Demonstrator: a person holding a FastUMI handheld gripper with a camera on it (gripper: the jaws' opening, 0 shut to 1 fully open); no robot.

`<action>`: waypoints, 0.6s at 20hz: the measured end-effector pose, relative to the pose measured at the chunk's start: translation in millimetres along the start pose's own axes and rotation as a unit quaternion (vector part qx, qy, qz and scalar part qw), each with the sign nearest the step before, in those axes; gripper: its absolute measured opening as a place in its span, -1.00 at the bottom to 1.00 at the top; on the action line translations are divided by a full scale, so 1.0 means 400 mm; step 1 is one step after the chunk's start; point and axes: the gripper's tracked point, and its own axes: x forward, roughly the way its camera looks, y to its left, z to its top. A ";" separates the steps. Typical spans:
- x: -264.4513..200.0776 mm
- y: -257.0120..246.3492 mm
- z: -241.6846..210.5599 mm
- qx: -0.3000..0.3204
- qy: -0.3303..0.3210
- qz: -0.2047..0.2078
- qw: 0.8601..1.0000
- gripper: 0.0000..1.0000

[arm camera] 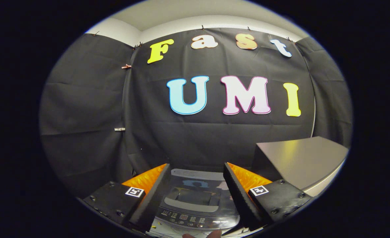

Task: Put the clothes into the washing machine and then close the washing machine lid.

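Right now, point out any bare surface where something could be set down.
The grey tabletop, beyond and right of the open gripper, looks bare as far as it shows. The washing machine sits between and below the fingers; its lid appears shut and flat, though the control panel borders its near edge. The fingers hold nothing.

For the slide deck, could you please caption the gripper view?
Open, empty tongs hover above the washing machine, its lid down, beside a grey table.
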 end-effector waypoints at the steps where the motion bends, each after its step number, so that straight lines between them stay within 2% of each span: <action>1: -0.031 -0.009 0.016 -0.006 0.000 -0.004 1.000 1.00; 9: -0.270 -0.114 0.099 0.017 -0.013 -0.043 0.999 1.00; 12: -0.361 -0.163 0.146 0.015 -0.038 -0.058 0.997 1.00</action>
